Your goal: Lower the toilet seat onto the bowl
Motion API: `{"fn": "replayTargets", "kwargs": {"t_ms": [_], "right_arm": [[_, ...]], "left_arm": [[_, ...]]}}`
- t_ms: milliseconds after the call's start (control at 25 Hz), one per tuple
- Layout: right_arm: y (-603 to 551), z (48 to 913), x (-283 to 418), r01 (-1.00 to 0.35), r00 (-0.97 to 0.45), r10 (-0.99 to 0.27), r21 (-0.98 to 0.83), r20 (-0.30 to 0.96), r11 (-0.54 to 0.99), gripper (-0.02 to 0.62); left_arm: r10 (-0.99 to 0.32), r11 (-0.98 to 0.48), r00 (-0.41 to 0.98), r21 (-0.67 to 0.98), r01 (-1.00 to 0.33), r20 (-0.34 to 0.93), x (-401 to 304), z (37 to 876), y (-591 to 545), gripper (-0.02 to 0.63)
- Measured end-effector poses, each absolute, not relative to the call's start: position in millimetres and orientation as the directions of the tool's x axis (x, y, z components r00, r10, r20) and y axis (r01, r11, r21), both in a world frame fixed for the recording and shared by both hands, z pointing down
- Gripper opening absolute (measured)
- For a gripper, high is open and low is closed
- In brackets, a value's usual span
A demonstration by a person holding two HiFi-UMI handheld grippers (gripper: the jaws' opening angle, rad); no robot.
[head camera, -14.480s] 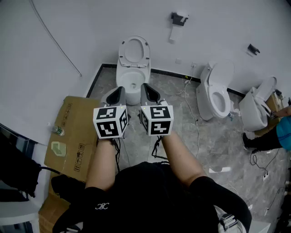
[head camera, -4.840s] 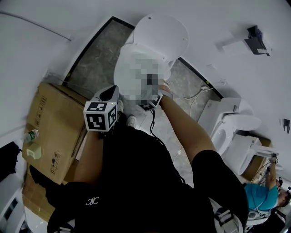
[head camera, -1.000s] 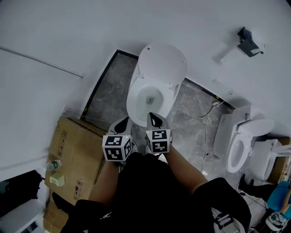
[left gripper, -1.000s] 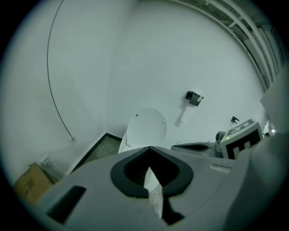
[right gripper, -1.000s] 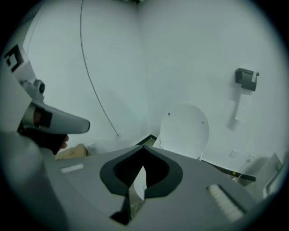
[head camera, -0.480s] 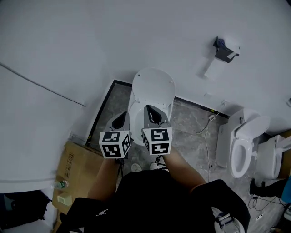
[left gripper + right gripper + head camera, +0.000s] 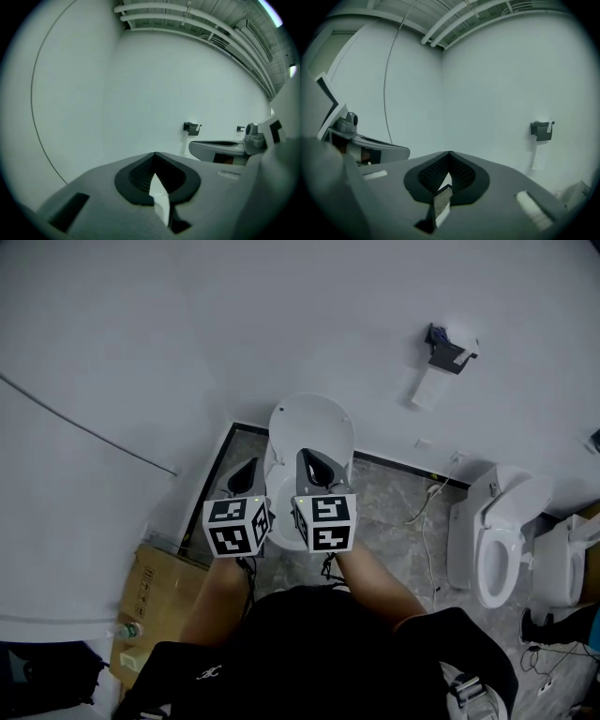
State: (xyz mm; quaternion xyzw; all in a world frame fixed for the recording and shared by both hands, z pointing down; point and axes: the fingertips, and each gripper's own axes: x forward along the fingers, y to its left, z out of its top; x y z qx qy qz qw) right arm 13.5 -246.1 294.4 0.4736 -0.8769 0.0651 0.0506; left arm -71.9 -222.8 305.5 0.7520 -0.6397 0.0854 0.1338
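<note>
Left tongs (image 7: 247, 468) and right tongs (image 7: 311, 457) are closed and empty at frame centre, over the toilet bowl (image 7: 279, 508), lid (image 7: 312, 424) upright behind; the seat, mostly hidden, seems already lowered, so only withdrawal appears left.

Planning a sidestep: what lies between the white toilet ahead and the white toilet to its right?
Head view: grey marble floor and a thin white cable lie between the central white toilet and the right-hand white toilet.
</note>
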Motion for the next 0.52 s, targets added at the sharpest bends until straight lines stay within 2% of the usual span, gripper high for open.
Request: {"fn": "replayTargets", "kwargs": {"t_ms": [520], "right_arm": [[-253,311,10,-0.830,-0.557,-0.808,-0.125,0.191,0.543,0.006]], "left_arm": [[-0.933,-0.153,0.175,0.094,-0.984,0.314,-75,313,-227,0.008]]}}
